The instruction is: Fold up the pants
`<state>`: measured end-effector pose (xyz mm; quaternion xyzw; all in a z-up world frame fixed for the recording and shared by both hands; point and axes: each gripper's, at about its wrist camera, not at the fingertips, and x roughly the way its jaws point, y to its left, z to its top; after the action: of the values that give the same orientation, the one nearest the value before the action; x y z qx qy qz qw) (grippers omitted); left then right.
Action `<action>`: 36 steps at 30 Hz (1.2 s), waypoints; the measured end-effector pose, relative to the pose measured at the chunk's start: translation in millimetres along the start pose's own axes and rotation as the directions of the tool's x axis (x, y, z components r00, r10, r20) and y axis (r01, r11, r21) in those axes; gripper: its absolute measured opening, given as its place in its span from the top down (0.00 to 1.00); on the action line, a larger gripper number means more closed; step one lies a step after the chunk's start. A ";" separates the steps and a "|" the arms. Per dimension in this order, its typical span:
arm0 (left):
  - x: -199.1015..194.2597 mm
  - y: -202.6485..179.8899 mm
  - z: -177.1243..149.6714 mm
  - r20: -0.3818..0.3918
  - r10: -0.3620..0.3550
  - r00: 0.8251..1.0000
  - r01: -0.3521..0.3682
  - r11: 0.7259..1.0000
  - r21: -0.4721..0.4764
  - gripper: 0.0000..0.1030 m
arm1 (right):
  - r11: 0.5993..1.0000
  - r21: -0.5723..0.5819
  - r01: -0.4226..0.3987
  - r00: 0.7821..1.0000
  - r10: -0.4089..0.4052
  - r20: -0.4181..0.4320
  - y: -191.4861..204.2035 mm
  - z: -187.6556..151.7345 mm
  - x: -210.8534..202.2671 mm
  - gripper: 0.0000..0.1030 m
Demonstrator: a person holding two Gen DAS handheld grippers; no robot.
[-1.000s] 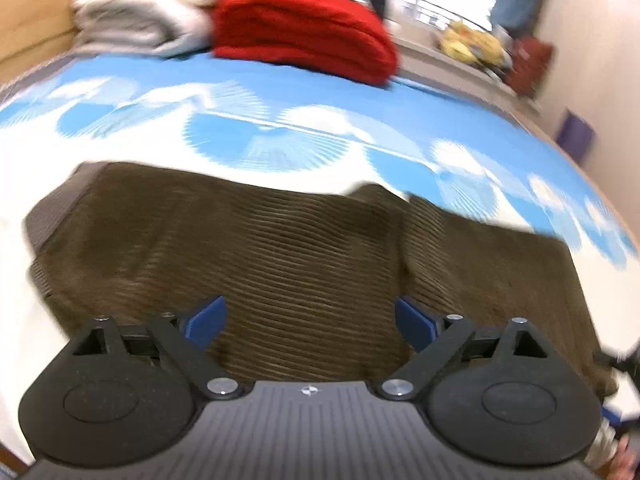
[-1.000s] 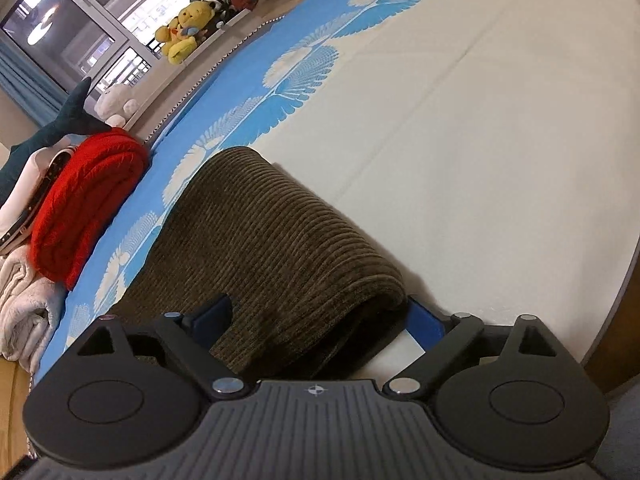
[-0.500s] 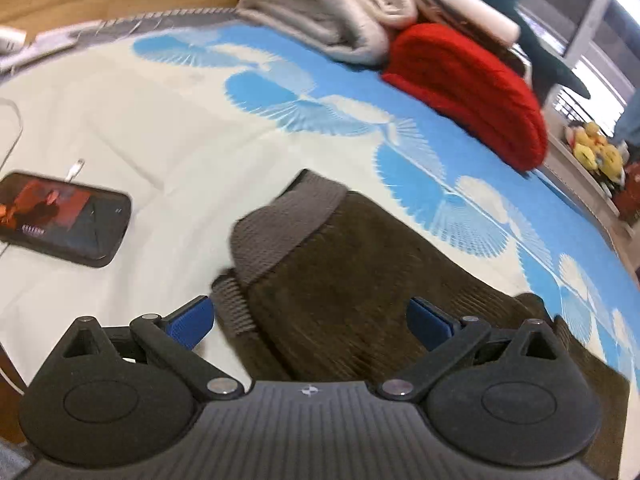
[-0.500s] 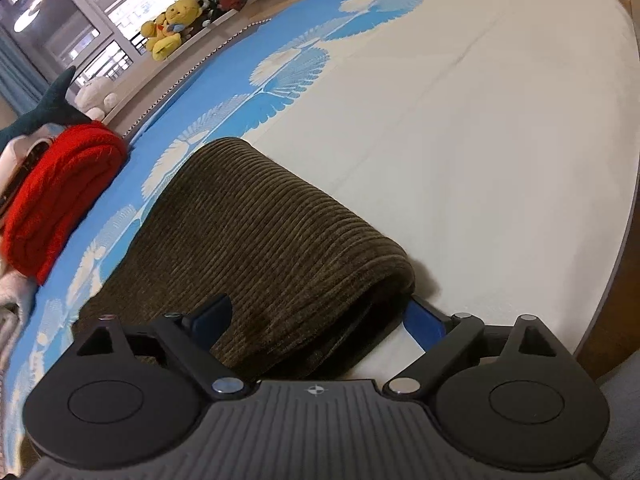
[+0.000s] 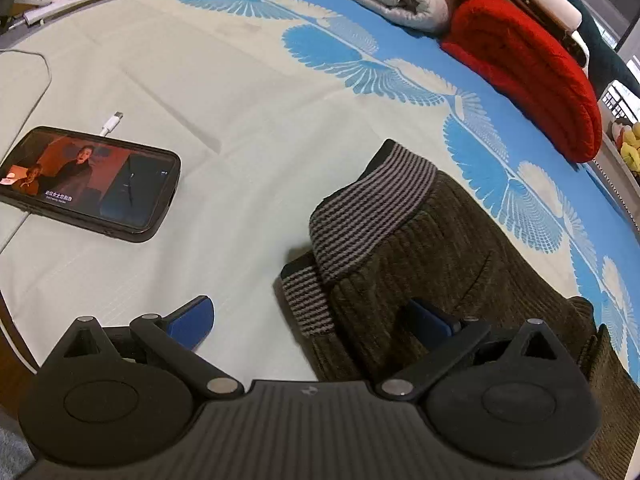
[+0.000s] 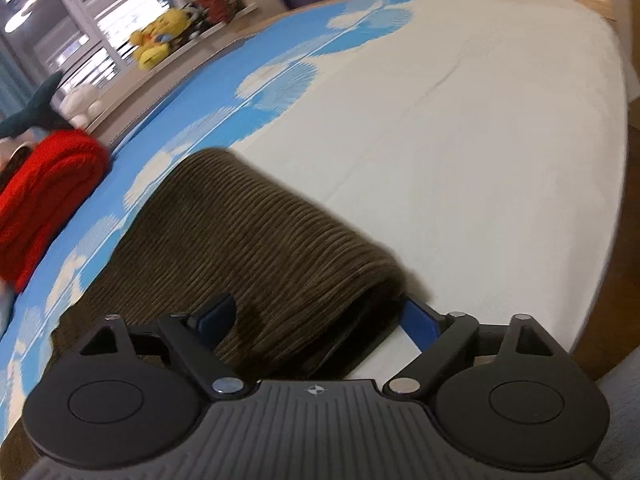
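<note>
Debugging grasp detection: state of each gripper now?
Left gripper: open, straddling pants waistband corner.
Right gripper: closing around the pants' folded end, not yet clamped.

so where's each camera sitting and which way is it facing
Left wrist: on the left gripper, angled down over the waistband end of the pants, phone off to the left; jaws wide, only its fingers show.
Right wrist: on the right gripper, looking down along the pants' folded end across the bed; jaws wide astride the fold, only its fingers show.
Shared: pants, bed, red knit.
</note>
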<state>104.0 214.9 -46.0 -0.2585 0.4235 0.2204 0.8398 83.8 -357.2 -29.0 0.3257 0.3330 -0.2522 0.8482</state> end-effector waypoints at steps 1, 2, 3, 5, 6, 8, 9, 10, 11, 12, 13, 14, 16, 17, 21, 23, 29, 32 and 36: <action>1.5 0.1 0.1 -0.003 0.003 1.000 -0.003 1.000 0.002 0.00 | 1.000 -0.004 -0.004 1.000 0.004 -0.004 1.0 -0.2 -0.4 0.12; 3.2 -0.7 0.3 -0.004 0.006 1.000 -0.006 1.000 0.005 0.00 | 1.000 -0.002 -0.006 1.000 0.006 -0.004 0.7 -0.2 -0.5 0.12; 4.1 -1.1 -0.5 -0.003 0.012 1.000 -0.012 1.000 0.011 0.00 | 1.000 0.008 -0.011 1.000 0.011 -0.005 -0.9 0.8 -0.2 0.12; 4.4 -2.5 -2.1 0.004 0.021 1.000 -0.021 1.000 0.021 0.00 | 0.999 0.031 -0.019 1.000 0.019 -0.001 -4.0 2.6 -0.1 0.12; 4.7 -3.0 -2.4 0.008 0.024 1.000 -0.024 0.999 0.024 0.00 | 0.999 0.032 -0.017 1.000 0.017 0.000 -4.7 3.0 0.1 0.12; 3.9 -3.9 -3.6 0.016 0.027 1.000 -0.028 0.999 0.030 0.00 | 1.000 0.026 -0.002 1.000 0.002 0.012 -5.2 2.6 -0.5 0.15; 3.6 -3.8 -4.0 0.018 0.028 0.999 -0.028 0.999 0.031 0.00 | 1.000 0.023 0.006 1.000 -0.006 0.017 -5.2 2.6 -0.7 0.15; 3.5 -3.6 -4.3 0.019 0.028 0.999 -0.029 0.999 0.032 0.00 | 1.000 0.019 0.011 1.000 -0.012 0.018 -4.9 2.6 -0.7 0.15; 3.3 -3.3 -4.5 0.019 0.028 0.999 -0.028 0.999 0.031 0.00 | 1.000 0.018 0.012 1.000 -0.012 0.018 -4.7 2.0 -0.9 0.15; 3.2 -3.4 -4.6 0.019 0.028 0.999 -0.028 0.999 0.030 0.00 | 1.000 0.017 0.010 1.000 -0.011 0.017 -5.0 2.1 -1.0 0.15; 3.1 -3.3 -4.7 0.018 0.027 0.999 -0.028 0.999 0.029 0.00 | 1.000 0.016 0.008 1.000 -0.008 0.016 -5.4 2.3 -1.0 0.15; 2.9 -3.3 -4.7 0.019 0.027 0.999 -0.028 0.999 0.028 0.00 | 1.000 0.018 0.005 1.000 -0.006 0.014 -6.1 2.7 -0.8 0.14; 2.6 -4.0 -5.0 0.020 0.030 0.999 -0.031 0.999 0.028 0.00 | 1.000 0.026 -0.013 1.000 0.013 0.009 -7.2 3.7 -0.1 0.13; 2.6 -4.0 -4.5 0.020 0.031 0.999 -0.032 0.999 0.028 0.00 | 0.999 0.027 -0.028 1.000 0.028 0.000 -7.0 3.7 0.6 0.10; 2.0 -5.2 -4.9 0.017 0.029 0.999 -0.029 0.999 0.029 0.00 | 0.999 0.010 -0.047 0.999 0.047 -0.003 -5.2 4.5 2.3 0.09; 2.3 -5.5 -4.9 0.017 0.027 0.999 -0.028 0.999 0.034 0.00 | 0.998 0.018 -0.053 0.999 0.053 -0.001 -6.9 5.1 2.8 0.09; 1.9 -4.7 -5.8 0.017 0.024 1.000 -0.024 0.999 0.037 0.00 | 0.999 0.044 -0.003 0.999 0.001 0.035 -10.4 5.8 1.5 0.12; 1.9 -4.8 -6.3 0.018 0.024 1.000 -0.025 0.999 0.037 0.00 | 1.000 0.023 -0.002 1.000 0.001 0.031 -6.4 4.4 4.3 0.09; 1.4 -5.6 -6.8 0.020 0.026 0.999 -0.027 0.999 0.043 0.00 | 0.999 -0.008 -0.043 0.999 0.043 0.015 -0.9 4.7 6.3 0.06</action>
<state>103.9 206.6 -49.3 -0.2323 0.4234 0.2249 0.8463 89.2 -362.5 -31.3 0.3277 0.3205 -0.2348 0.8572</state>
